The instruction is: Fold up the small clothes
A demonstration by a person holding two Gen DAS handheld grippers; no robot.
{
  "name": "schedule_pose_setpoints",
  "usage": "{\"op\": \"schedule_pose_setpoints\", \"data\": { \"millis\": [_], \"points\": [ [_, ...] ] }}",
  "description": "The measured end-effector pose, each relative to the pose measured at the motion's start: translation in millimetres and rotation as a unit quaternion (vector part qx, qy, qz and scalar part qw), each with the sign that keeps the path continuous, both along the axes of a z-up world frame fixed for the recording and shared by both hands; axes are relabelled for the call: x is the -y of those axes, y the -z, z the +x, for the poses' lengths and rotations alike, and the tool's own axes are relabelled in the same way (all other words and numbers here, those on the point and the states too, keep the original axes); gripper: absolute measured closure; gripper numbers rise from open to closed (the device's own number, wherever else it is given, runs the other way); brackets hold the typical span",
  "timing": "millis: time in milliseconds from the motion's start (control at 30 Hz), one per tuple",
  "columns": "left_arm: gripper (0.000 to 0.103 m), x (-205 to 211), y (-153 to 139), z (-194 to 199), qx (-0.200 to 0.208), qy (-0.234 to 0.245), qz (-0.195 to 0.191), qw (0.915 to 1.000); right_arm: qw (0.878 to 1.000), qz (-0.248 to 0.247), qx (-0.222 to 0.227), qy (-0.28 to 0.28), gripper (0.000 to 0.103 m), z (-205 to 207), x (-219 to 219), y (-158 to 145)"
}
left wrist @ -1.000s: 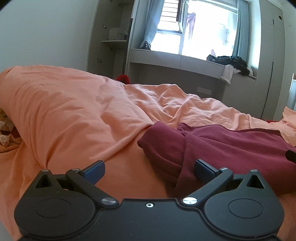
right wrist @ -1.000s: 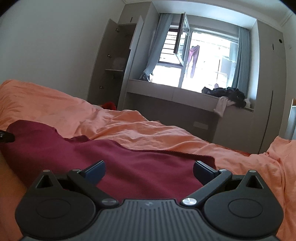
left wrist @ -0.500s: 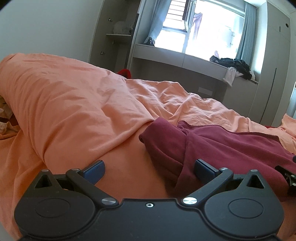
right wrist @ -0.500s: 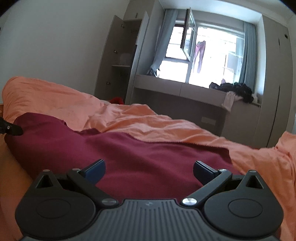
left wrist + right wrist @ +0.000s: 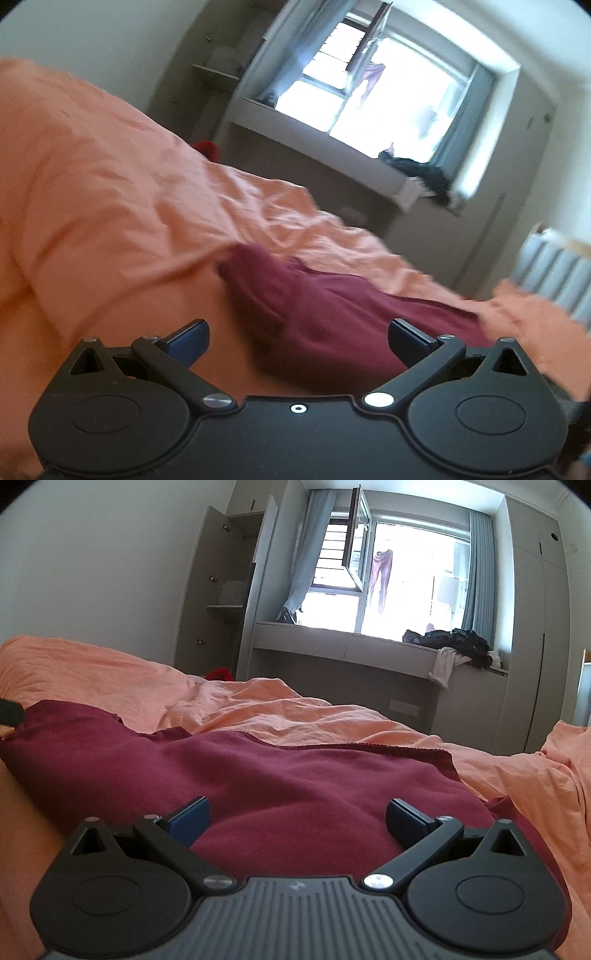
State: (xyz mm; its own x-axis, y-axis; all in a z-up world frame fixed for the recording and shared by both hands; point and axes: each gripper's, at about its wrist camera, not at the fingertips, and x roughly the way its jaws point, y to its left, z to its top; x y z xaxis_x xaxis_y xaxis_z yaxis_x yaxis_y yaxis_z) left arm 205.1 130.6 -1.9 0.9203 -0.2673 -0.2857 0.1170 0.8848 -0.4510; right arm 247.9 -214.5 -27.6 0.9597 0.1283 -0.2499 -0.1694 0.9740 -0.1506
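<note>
One orange duvet (image 5: 332, 716) is covering the bed, and one maroon garment (image 5: 280, 779) is lying crumpled on it. I am holding my two grippers, left gripper (image 5: 297, 338) and right gripper (image 5: 297, 814), spread wide and empty; I should be pinching a hem edge, not bunched cloth.

garment (image 5: 295, 771) on bedsheet (image 5: 332, 716) | clothes pile (image 5: 454, 642) on ledge (image 5: 369, 646) behind | window (image 5: 406, 572) probably above
</note>
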Motion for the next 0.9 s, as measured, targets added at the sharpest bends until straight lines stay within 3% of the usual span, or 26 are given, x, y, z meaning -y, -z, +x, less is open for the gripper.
{"op": "schedule_pose_setpoints", "data": {
  "millis": [133, 467, 733, 900],
  "points": [
    [0.0, 16.5, 7.5, 4.3, -0.016, 0.04, -0.013, 0.999, 1.0, 0.004, 0.001, 0.001, 0.0, -0.3, 1.0, 0.8],
    [0.0, 28.3, 20.4, 25.1, -0.056, 0.021, -0.046, 0.9972, 1.0, 0.004, 0.011, 0.012, 0.0, -3.8, -1.9, 5.9],
    [0.0, 39.0, 19.3, 30.8, -0.03, 0.017, -0.06, 0.9976, 1.0, 0.004, 0.017, 0.02, 0.0, -5.7, -4.4, 9.1],
    [0.001, 52.7, 13.0, 48.6, -0.027, -0.007, -0.017, 0.9995, 1.0, 0.006, 0.019, 0.023, 0.0, -5.8, -6.0, 10.2]
  ]
}}
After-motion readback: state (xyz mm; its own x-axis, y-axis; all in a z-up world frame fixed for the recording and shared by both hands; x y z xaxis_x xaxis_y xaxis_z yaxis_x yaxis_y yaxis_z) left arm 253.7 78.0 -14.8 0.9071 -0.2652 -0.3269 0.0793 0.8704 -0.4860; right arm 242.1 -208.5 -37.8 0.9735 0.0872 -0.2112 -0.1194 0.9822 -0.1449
